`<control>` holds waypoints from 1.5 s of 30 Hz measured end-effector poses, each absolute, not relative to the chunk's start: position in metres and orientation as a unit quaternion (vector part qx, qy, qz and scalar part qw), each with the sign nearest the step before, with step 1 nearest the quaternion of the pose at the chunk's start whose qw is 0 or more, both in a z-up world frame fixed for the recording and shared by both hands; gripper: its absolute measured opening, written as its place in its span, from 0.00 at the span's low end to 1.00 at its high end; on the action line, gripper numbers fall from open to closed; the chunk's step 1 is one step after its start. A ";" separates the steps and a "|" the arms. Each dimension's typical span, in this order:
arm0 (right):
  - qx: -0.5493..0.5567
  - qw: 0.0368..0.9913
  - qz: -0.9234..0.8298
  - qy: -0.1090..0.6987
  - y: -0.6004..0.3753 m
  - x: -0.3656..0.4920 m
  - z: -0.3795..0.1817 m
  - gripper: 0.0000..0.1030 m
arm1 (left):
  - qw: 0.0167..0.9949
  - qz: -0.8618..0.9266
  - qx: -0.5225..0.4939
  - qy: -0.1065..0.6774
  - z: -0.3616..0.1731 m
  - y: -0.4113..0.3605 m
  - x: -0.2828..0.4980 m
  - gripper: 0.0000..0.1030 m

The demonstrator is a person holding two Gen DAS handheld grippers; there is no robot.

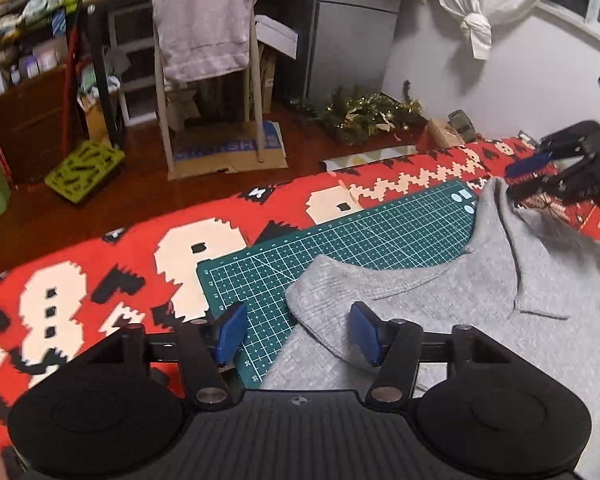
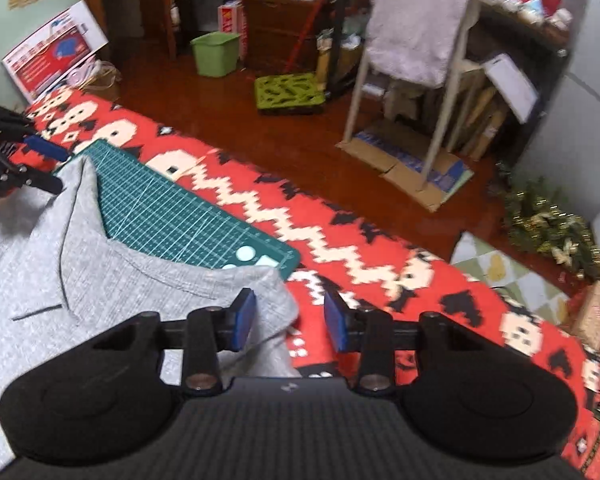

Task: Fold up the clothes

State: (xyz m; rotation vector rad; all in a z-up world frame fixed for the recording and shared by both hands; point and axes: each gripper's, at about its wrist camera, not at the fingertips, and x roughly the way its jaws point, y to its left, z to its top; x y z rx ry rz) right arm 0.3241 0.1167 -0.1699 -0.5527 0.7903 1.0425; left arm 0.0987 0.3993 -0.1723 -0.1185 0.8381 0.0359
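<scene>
A grey knit garment lies flat, partly over a green cutting mat. My left gripper is open, its blue pads on either side of the garment's near left corner. My right gripper is open too and straddles the opposite corner, which sits against its left pad. Each wrist view shows the other gripper at its edge: the right gripper beside a raised fabric corner, the left gripper likewise.
A red patterned cloth covers the work surface. Beyond its far edge is wooden floor with a towel-draped chair, a green crate, a green bin and a tinsel garland.
</scene>
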 end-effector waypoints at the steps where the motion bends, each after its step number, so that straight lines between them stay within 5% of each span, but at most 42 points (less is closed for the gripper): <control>1: -0.256 0.754 0.483 0.365 0.120 0.324 -0.173 0.36 | 0.910 0.016 -0.063 0.410 -0.174 0.401 0.100 0.55; 4: -0.255 0.743 0.494 0.372 0.128 0.321 -0.181 0.19 | 0.911 0.008 -0.074 0.406 -0.175 0.404 0.103 0.44; 5: -0.250 0.746 0.493 0.372 0.129 0.320 -0.181 0.17 | 0.911 0.006 -0.075 0.406 -0.175 0.404 0.105 0.35; 6: -0.246 0.748 0.491 0.373 0.130 0.320 -0.181 0.14 | 0.911 0.003 -0.076 0.406 -0.174 0.403 0.106 0.15; 7: -0.241 0.751 0.489 0.374 0.131 0.320 -0.181 0.11 | 0.910 0.000 -0.077 0.407 -0.174 0.401 0.107 0.07; 17: -0.197 0.785 0.439 0.391 0.133 0.339 -0.180 0.09 | 0.913 0.050 -0.057 0.400 -0.171 0.399 0.118 0.07; 20: -0.170 0.791 0.431 0.401 0.131 0.347 -0.182 0.13 | 0.912 0.061 -0.048 0.404 -0.173 0.396 0.122 0.07; 22: -0.153 0.795 0.426 0.404 0.127 0.350 -0.180 0.28 | 0.911 0.070 -0.045 0.403 -0.172 0.394 0.123 0.15; 25: -0.112 0.804 0.426 0.399 0.110 0.355 -0.167 0.32 | 0.914 0.085 -0.037 0.395 -0.169 0.393 0.120 0.42; 31: -0.095 0.823 0.398 0.395 0.042 0.354 -0.134 0.32 | 0.918 0.104 -0.046 0.381 -0.155 0.398 0.107 0.53; 45: -0.174 0.813 0.338 0.441 -0.118 0.287 -0.149 0.32 | 0.923 0.067 -0.035 0.377 -0.119 0.358 0.104 0.56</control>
